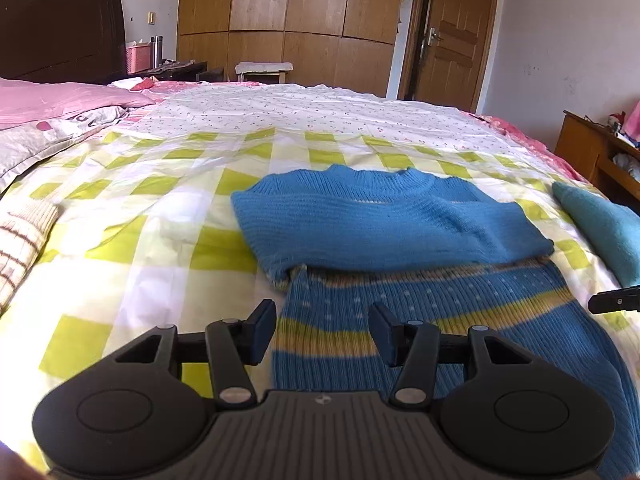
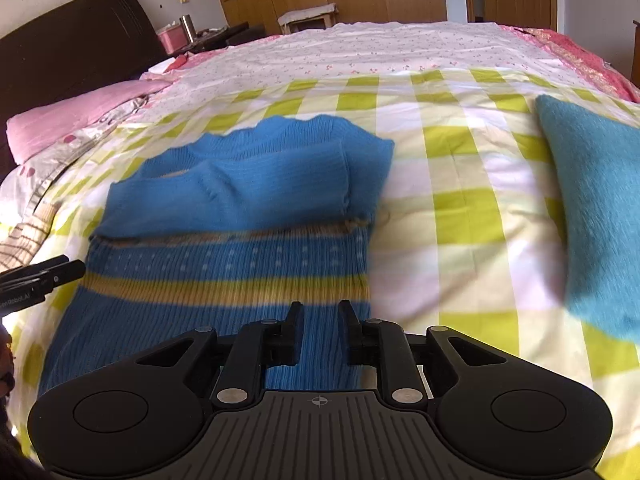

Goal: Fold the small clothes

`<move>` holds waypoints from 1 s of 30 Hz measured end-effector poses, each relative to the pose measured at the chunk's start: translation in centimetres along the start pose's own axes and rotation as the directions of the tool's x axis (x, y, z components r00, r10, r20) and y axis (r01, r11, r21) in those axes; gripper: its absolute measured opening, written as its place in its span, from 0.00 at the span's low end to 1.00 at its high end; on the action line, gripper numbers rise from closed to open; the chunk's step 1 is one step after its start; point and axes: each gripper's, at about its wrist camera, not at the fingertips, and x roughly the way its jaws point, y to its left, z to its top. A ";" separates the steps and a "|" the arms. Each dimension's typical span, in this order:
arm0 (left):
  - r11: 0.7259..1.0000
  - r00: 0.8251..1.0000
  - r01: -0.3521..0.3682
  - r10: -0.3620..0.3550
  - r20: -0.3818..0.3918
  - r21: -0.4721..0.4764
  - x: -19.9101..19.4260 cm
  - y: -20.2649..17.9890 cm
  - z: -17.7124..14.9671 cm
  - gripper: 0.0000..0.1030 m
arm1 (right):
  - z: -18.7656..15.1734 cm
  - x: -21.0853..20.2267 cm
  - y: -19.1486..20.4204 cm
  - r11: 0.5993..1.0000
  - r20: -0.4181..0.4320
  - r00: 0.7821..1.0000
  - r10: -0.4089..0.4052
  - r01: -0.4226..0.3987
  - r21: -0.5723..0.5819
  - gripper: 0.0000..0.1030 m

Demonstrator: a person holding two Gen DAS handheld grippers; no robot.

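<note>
Nearest, the left gripper [image 1: 322,334] hovers with jaws wide over the sweater's [image 1: 400,248] hem; the right gripper [image 2: 319,332], jaws narrow and empty, hovers likewise; sleeves lie folded across, mid-bed [image 1: 160,208]; next, I judge, both pinch the hem and fold it towards the collar.

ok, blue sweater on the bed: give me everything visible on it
The blue sweater is a ribbed knit with a raised collar, a yellow stripe and rows of pale dots across its body. It lies flat on the green-checked bedsheet, both sleeves folded across the chest, hem nearest the cameras. The left hand-held gripper and right hand-held gripper are both open above the hem, gripping nothing.
</note>
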 end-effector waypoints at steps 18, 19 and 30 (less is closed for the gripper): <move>0.995 0.995 -0.014 0.004 -0.100 -0.098 -9.6 -0.2 -8.6 0.54 | -9.9 -5.9 1.7 1.000 -0.169 0.985 -0.014 0.015 0.004 0.27; 0.996 0.995 -0.014 0.005 -0.096 -0.093 -9.7 -0.3 -8.6 0.54 | -9.9 -5.9 1.9 1.000 -0.165 0.986 -0.017 0.016 -0.002 0.28; 0.997 0.994 -0.017 0.009 -0.106 -0.077 -10.3 -0.3 -9.0 0.54 | -9.8 -6.6 0.7 0.995 -0.160 0.983 -0.093 0.086 -0.050 0.05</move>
